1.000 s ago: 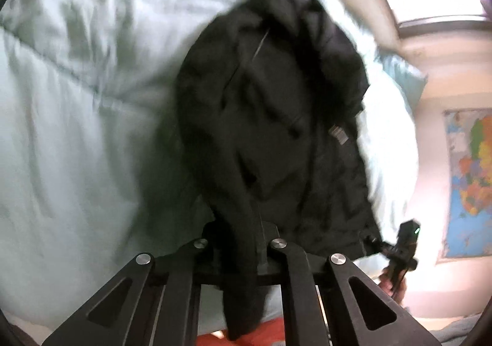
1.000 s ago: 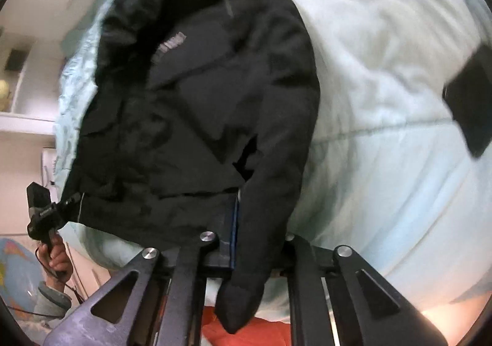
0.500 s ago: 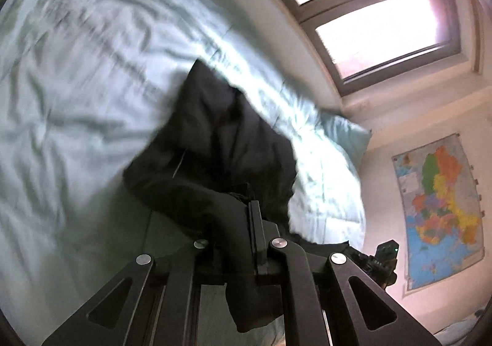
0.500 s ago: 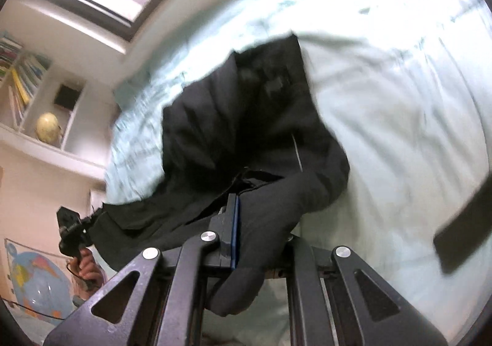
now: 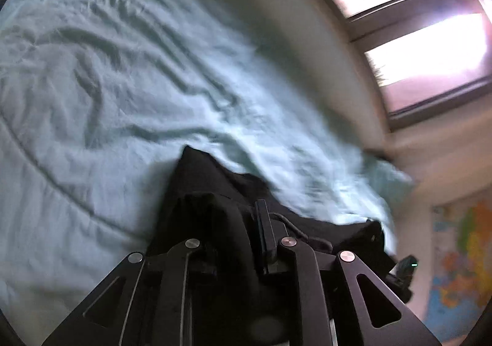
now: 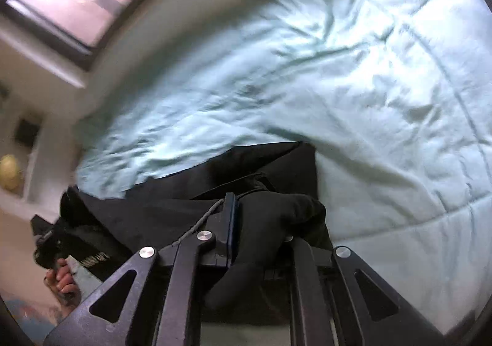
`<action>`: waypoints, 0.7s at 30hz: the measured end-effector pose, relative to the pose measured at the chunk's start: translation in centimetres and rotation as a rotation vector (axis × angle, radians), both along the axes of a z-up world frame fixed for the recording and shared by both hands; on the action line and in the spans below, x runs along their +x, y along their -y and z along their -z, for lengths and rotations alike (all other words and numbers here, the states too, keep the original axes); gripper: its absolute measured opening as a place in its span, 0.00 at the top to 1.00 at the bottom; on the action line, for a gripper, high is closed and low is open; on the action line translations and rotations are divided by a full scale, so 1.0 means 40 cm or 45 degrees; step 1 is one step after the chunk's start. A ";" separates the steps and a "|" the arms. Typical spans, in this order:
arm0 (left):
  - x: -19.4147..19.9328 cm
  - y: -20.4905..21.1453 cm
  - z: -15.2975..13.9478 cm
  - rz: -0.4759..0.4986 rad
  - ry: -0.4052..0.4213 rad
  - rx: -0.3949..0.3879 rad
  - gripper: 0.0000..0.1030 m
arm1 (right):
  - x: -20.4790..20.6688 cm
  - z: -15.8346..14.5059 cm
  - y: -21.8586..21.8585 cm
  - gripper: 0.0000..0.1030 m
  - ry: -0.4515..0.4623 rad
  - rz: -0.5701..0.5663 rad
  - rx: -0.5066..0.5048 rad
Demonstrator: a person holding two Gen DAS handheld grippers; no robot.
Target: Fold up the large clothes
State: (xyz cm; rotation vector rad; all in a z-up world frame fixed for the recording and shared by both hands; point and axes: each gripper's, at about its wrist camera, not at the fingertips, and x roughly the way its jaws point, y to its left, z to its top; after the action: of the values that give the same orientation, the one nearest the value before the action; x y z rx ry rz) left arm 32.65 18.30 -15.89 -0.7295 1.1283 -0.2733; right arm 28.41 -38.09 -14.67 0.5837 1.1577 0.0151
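A large black jacket (image 5: 209, 180) lies bunched on the pale green duvet (image 5: 92, 84), close in front of both grippers. My left gripper (image 5: 236, 223) is shut on a black sleeve end that hangs down between its fingers. My right gripper (image 6: 258, 210) is shut on the other black sleeve (image 6: 276, 207), whose cuff droops below the jaws. In the right wrist view the jacket (image 6: 172, 207) stretches left, and the other gripper (image 6: 46, 241) shows at its far end, held by a hand (image 6: 63, 280). The jacket's lower part is hidden behind the gripper frames.
The duvet (image 6: 369, 69) covers the bed ahead of both grippers. A window (image 5: 430, 48) and wall run along the far side of the bed. A wall map (image 5: 461, 253) hangs at the right. A shelf with a yellow globe (image 6: 10, 172) stands at the left.
Both grippers have swung upward and toward the far side of the bed with the sleeves. The jacket, spread out a second ago, now lies doubled over and bunched low in both views.
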 end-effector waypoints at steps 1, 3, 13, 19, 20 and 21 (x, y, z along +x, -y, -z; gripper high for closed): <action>0.024 0.017 0.036 0.006 -0.033 0.037 0.82 | 0.024 0.038 0.000 0.87 -0.035 0.002 -0.005; 0.065 0.053 0.113 0.036 -0.096 0.123 0.82 | 0.075 0.138 -0.010 0.87 -0.128 -0.014 -0.031; 0.082 0.120 0.217 0.181 -0.108 0.311 0.80 | 0.085 0.264 -0.006 0.86 -0.178 -0.032 0.045; -0.009 0.040 0.076 0.300 -0.012 0.017 0.25 | 0.008 0.136 0.047 0.62 -0.088 0.018 0.287; -0.031 0.024 0.049 0.313 0.005 0.011 0.25 | -0.016 0.105 0.057 0.48 -0.057 0.018 0.329; -0.051 0.008 0.025 0.312 0.018 0.027 0.25 | -0.044 0.069 0.065 0.34 -0.015 0.021 0.344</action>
State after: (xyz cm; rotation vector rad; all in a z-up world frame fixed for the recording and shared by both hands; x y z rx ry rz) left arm 30.61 17.98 -16.88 -0.5693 1.2063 -0.4722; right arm 26.66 -40.71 -17.44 0.8326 1.1705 0.1564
